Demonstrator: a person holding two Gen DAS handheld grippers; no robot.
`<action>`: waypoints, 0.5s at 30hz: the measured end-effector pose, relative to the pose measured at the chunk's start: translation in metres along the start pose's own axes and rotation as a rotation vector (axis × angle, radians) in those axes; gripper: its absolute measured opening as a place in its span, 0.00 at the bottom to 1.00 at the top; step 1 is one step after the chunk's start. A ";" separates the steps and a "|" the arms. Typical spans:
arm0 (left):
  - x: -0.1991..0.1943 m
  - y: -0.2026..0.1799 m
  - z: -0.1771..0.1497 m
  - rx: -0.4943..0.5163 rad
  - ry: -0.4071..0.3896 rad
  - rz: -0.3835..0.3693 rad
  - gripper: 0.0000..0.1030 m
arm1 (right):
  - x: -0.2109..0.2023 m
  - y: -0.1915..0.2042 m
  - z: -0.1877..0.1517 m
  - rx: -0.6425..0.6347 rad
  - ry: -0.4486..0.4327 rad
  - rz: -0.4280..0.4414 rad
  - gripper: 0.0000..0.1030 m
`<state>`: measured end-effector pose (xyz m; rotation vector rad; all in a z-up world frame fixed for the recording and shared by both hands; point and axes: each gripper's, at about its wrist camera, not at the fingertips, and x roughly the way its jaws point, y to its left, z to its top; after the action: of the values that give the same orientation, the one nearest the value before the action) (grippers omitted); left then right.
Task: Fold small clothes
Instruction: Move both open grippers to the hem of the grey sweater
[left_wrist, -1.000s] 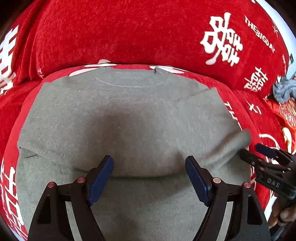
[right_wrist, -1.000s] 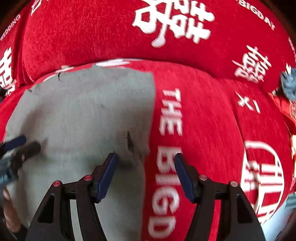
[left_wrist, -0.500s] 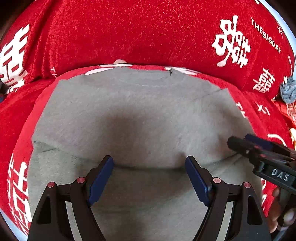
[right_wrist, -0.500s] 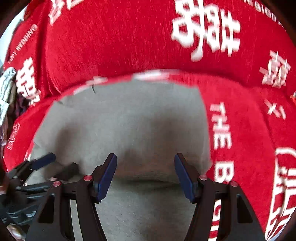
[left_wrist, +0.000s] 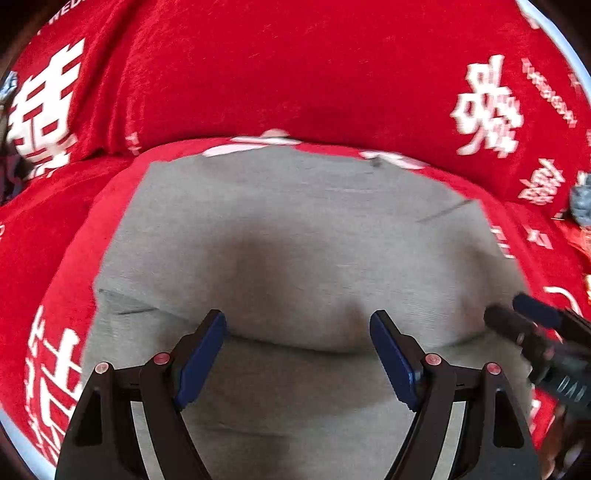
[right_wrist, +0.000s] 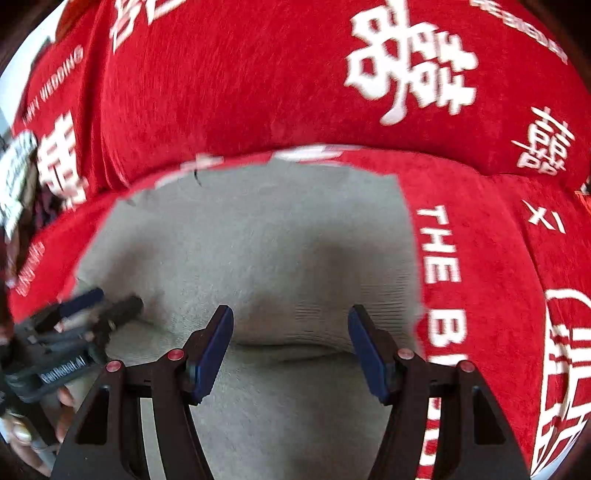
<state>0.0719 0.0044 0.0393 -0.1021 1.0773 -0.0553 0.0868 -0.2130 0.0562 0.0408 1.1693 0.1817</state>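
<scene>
A grey knit garment (left_wrist: 295, 236) lies flat on a red cover, with a folded layer whose edge runs across just beyond the fingertips. It also shows in the right wrist view (right_wrist: 266, 243). My left gripper (left_wrist: 298, 341) is open and empty, low over the fold edge. My right gripper (right_wrist: 290, 338) is open and empty over the garment's right part. The right gripper's tips (left_wrist: 517, 321) show at the right of the left wrist view. The left gripper's tips (right_wrist: 107, 306) show at the left of the right wrist view.
The red cover with white characters and lettering (right_wrist: 439, 251) spreads over the seat and the raised back cushion (left_wrist: 295, 74). A small grey cloth bundle (left_wrist: 581, 199) lies at the far right. A light patterned item (right_wrist: 14, 173) sits at the far left edge.
The sleeve that stuck out at the right is now folded in on the garment. Both grippers have swung left and drawn closer together over the fold edge, staying open.
</scene>
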 end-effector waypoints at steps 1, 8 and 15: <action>0.004 0.004 0.001 -0.008 0.012 0.011 0.79 | 0.009 0.003 -0.002 -0.013 0.014 -0.042 0.66; 0.011 0.031 0.004 0.001 0.008 0.012 0.85 | 0.016 0.006 -0.001 -0.042 -0.015 -0.118 0.75; -0.022 0.028 -0.024 0.007 -0.026 -0.037 0.85 | -0.024 0.032 -0.039 -0.085 -0.090 -0.058 0.75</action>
<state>0.0399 0.0333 0.0441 -0.1156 1.0494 -0.0907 0.0375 -0.1880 0.0669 -0.0585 1.0705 0.1765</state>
